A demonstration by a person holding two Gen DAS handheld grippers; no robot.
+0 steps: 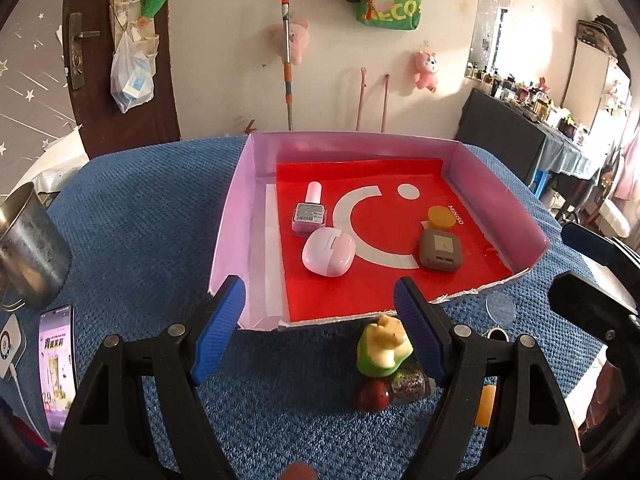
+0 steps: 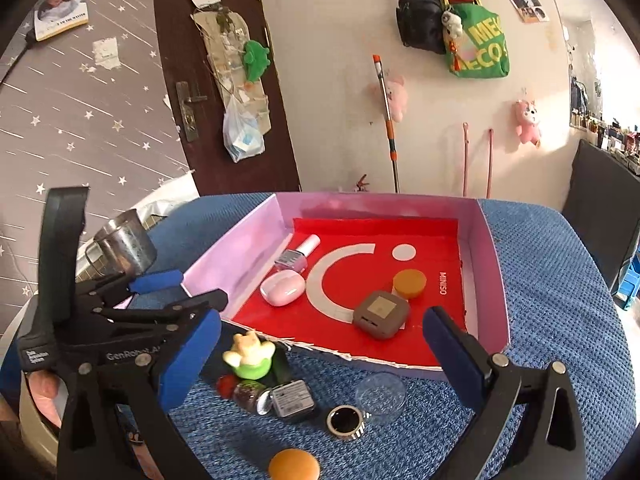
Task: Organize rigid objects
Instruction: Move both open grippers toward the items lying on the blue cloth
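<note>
Right hand-held gripper (image 2: 320, 352) agape, empty, above grey case (image 2: 381, 314) in tray (image 2: 492, 280).

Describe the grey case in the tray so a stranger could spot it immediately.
Find the pink-walled tray with the red floor on the blue cloth. The grey case lies near its open front edge, beside the orange round lid. It is the only grey, square, rounded-cornered item there.
</note>
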